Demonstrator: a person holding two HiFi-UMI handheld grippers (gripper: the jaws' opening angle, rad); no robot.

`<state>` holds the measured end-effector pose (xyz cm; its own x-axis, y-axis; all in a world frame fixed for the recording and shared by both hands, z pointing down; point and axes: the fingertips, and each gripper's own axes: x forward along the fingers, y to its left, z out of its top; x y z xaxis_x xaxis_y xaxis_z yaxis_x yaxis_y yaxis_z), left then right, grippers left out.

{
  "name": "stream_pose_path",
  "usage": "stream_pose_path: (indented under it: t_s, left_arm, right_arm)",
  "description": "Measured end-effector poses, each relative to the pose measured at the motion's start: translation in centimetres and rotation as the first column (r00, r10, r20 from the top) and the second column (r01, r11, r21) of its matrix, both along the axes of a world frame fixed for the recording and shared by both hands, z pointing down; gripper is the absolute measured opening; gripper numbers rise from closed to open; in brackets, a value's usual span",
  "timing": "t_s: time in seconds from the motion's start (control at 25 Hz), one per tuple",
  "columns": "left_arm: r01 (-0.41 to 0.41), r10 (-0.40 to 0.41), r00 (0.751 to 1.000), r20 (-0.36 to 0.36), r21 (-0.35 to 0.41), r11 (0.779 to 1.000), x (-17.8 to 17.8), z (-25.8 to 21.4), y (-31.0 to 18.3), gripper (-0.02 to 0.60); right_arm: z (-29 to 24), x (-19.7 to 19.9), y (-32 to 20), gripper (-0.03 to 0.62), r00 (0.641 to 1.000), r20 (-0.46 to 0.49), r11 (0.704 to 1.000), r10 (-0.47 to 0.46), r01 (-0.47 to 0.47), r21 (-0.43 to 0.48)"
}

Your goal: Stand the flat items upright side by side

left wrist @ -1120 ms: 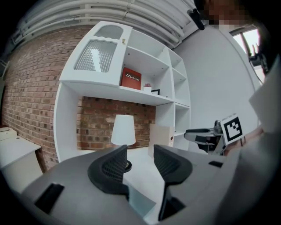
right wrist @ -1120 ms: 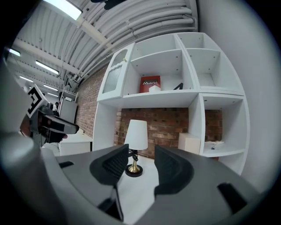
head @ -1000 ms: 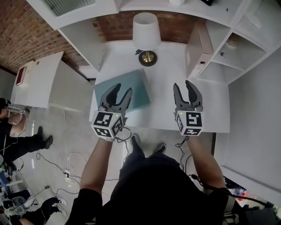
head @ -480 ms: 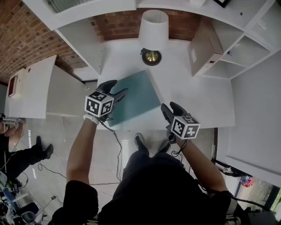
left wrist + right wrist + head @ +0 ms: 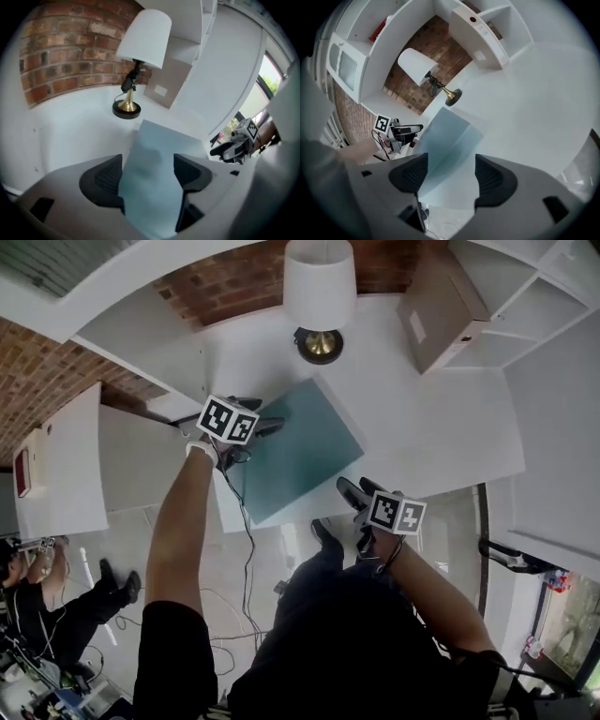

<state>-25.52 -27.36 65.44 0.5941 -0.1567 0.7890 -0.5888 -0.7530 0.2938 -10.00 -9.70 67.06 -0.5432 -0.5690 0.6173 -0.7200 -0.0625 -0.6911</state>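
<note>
A flat teal item (image 5: pixel 298 451) lies on the white table (image 5: pixel 441 427). My left gripper (image 5: pixel 265 416) is at its far left corner, jaws opening. In the left gripper view the teal sheet (image 5: pixel 152 178) runs between the wide pads (image 5: pixel 104 180) of this gripper (image 5: pixel 147 164), with no visible pressure on it. My right gripper (image 5: pixel 354 489) is at the item's near right edge, jaws opening too. Its own view has the teal item (image 5: pixel 447 140) between the spread jaws of the gripper (image 5: pixel 451 161). A second flat item, pale (image 5: pixel 436 306), stands upright against the shelf unit.
A lamp with a white shade (image 5: pixel 320 285) and a brass base (image 5: pixel 320 345) stands just behind the teal item. White shelving (image 5: pixel 534 296) closes the back right. The table's front edge (image 5: pixel 281 521) is near, with cables and a person (image 5: pixel 56 601) on the floor.
Both grippers left mid-air and came to the teal item: the left to its far left corner, the right to its near right edge. Both pairs of jaws have spread wider.
</note>
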Motion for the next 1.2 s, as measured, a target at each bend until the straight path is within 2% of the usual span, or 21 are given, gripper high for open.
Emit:
stream_pose_path:
  t_s: [0.08, 0.16, 0.32, 0.44, 0.52, 0.68, 0.8, 1.04, 1.2]
  left_arm:
    - [-0.07, 0.071, 0.997, 0.037, -0.034, 0.997, 0.5, 1.4, -0.2, 0.324]
    - [-0.103, 0.106, 0.994, 0.029, -0.069, 0.992, 1.3, 2.1, -0.7, 0.327]
    - [-0.102, 0.09, 0.994, -0.069, -0.193, 0.976, 2.9, 2.9, -1.3, 0.331]
    - [-0.134, 0.125, 0.991, -0.051, -0.245, 0.96, 2.8, 3.6, -1.2, 0.331]
    - [-0.146, 0.142, 0.989, -0.032, -0.248, 0.958, 2.8, 3.8, -1.3, 0.331]
    - [-0.149, 0.156, 0.988, 0.019, -0.203, 0.968, 2.9, 4.1, -1.2, 0.328]
    - [-0.159, 0.166, 0.986, 0.034, -0.149, 0.976, 2.6, 3.6, -0.8, 0.328]
    - [-0.074, 0.073, 0.997, -0.031, -0.015, 0.997, 2.6, -0.6, -1.0, 0.327]
    - [-0.011, 0.017, 0.999, -0.051, 0.124, 0.992, 2.9, -4.4, -0.9, 0.328]
  right_arm:
    - [0.8, -0.8, -0.2, 0.316, 0.999, 0.031, 0.999, 0.034, -0.033, -0.025]
    - [1.6, -1.2, -0.6, 0.331, 0.997, 0.048, 0.997, 0.065, -0.063, -0.05]
    - [2.3, -2.0, -1.8, 0.362, 0.993, 0.055, 0.992, 0.102, -0.097, -0.077]
    - [3.2, -2.7, -2.7, 0.362, 0.994, 0.044, 0.989, 0.103, -0.098, -0.108]
    - [4.0, -3.1, -3.2, 0.357, 0.994, 0.044, 0.986, 0.104, -0.097, -0.133]
    - [4.5, -3.3, -3.8, 0.337, 0.994, 0.029, 0.982, 0.109, -0.103, -0.16]
    - [3.9, -2.8, -4.0, 0.327, 0.996, -0.031, 0.987, 0.079, -0.082, -0.141]
    - [0.2, -1.2, -5.6, 0.319, 0.991, -0.131, 1.0, 0.017, -0.019, -0.011]
    - [-2.5, -0.4, -6.3, 0.314, 0.983, -0.184, 0.998, -0.01, 0.023, 0.066]
